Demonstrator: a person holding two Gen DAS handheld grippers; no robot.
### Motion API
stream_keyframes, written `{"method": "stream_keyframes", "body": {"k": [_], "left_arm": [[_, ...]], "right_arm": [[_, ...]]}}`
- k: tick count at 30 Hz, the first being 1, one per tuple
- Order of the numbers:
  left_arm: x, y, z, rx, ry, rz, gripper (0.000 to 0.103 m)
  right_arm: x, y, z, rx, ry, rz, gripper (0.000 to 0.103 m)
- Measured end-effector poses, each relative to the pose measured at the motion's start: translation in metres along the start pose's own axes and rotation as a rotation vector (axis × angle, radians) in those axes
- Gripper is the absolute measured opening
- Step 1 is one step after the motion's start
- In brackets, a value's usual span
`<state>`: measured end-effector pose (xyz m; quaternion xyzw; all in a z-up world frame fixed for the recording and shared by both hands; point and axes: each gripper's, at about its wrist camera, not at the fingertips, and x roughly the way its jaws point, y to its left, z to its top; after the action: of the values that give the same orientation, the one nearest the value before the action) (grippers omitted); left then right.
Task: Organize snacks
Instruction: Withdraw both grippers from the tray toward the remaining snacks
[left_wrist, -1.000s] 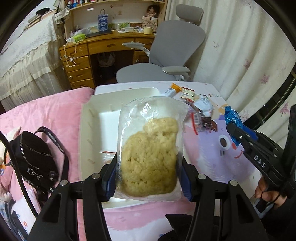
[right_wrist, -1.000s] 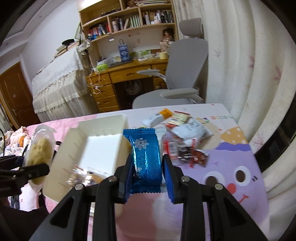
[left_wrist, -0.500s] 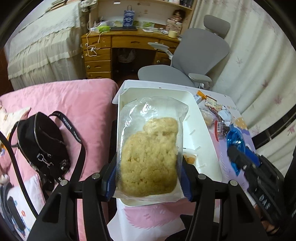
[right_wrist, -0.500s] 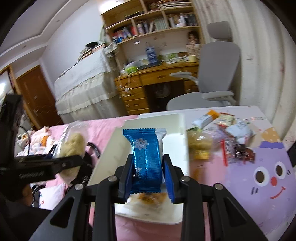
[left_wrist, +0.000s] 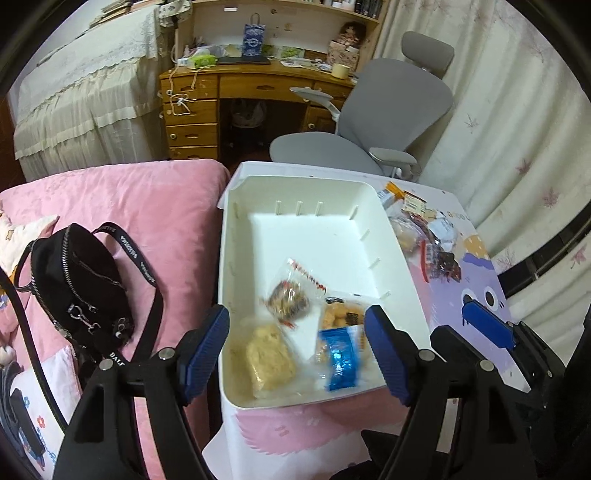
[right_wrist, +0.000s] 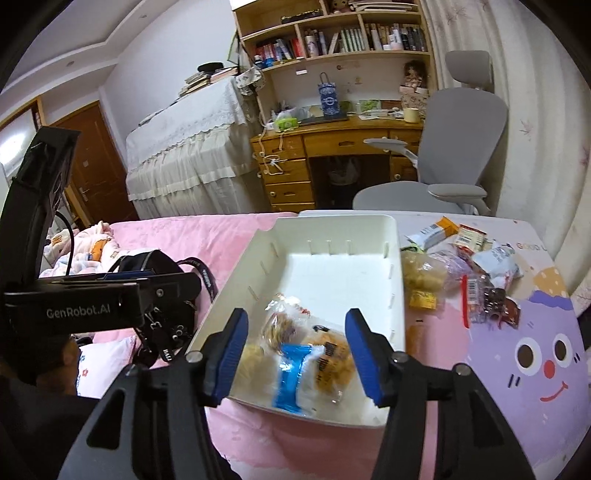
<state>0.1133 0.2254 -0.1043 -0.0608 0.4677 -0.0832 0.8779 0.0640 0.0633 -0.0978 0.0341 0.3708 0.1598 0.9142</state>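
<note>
A white bin (left_wrist: 236, 258) (right_wrist: 395, 295) stands on the table beside the pink bed. In its near end lie a clear bag of pale cake (left_wrist: 271, 356) (right_wrist: 251, 356), a blue snack packet (left_wrist: 341, 360) (right_wrist: 290, 376), a bag of golden puffs (left_wrist: 338, 314) (right_wrist: 332, 360) and a small dark cookie bag (left_wrist: 288, 301) (right_wrist: 280, 328). My left gripper (left_wrist: 299, 354) hangs over the bin's near end, its jaws opening, nothing pressed between them. My right gripper (right_wrist: 295, 354) hangs above the blue packet, jaws opening too, pads clear of it. It also shows at the right edge of the left wrist view (left_wrist: 487, 328).
A pile of loose snacks (right_wrist: 465, 266) (left_wrist: 424, 232) lies on the table right of the bin. A black bag (left_wrist: 81, 288) (right_wrist: 162, 295) rests on the pink bedding to the left. A grey chair (left_wrist: 388, 122) and a wooden desk (left_wrist: 251, 96) stand behind.
Both grippers have opened. The cake bag has dropped from the left one and the blue packet from the right one; both now lie in the bin.
</note>
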Motion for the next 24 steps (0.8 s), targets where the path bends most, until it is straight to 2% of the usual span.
{"method": "stream_keyframes", "body": {"k": [12,24], "left_arm": [[0.018,-0.041,-0.008,0.048,0.064,-0.028,0.075],[0.045,-0.11,-0.015,0.125,0.127,-0.079,0.075]], "right_arm": [[-0.011,-0.037,-0.024,0.089,0.079,-0.06,0.058],[-0.019,-0.093,-0.049,0.187,0.182,-0.115,0.058]]}}
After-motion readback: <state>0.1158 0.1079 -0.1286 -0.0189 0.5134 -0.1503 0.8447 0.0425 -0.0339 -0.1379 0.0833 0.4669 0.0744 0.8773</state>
